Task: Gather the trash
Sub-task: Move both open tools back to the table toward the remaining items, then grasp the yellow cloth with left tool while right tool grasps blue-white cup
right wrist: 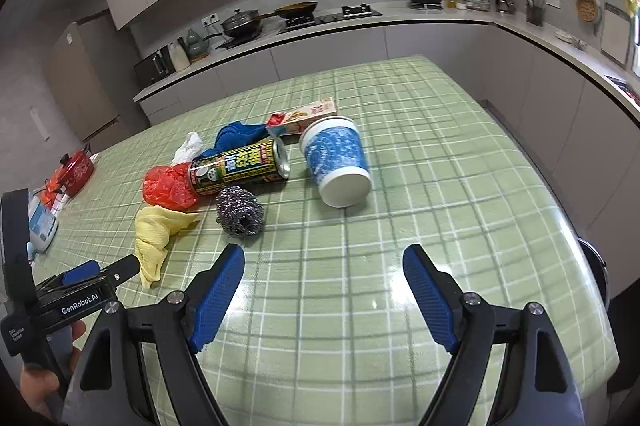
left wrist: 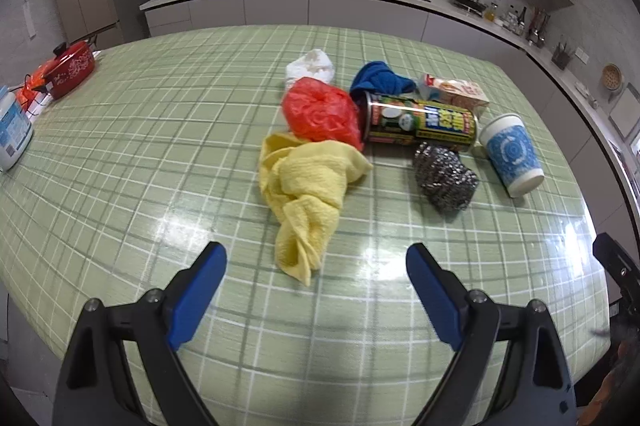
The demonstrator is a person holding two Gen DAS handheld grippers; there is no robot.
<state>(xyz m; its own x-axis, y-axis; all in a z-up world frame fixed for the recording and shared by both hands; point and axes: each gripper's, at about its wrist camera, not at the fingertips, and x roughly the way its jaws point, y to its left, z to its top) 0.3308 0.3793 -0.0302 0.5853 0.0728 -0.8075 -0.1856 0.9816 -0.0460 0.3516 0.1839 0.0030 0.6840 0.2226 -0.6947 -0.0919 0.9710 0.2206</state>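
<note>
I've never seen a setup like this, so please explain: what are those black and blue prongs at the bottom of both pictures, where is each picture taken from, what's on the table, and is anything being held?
The prongs are the two fingers of a hand-held gripper, a clamp a person carries, one in each hand. Each has a wide-angle camera looking forward along its fingers, which is why the room looks curved. One picture comes from the left hand-held gripper, the other from the right hand-held gripper.

On the green checked table lies a pile: a yellow cloth, a red plastic bag, a white wad, a blue cloth, a can on its side, a small box, a steel scrubber and a tipped paper cup.

Nothing is held: both sets of jaws stand open over bare table.
</note>
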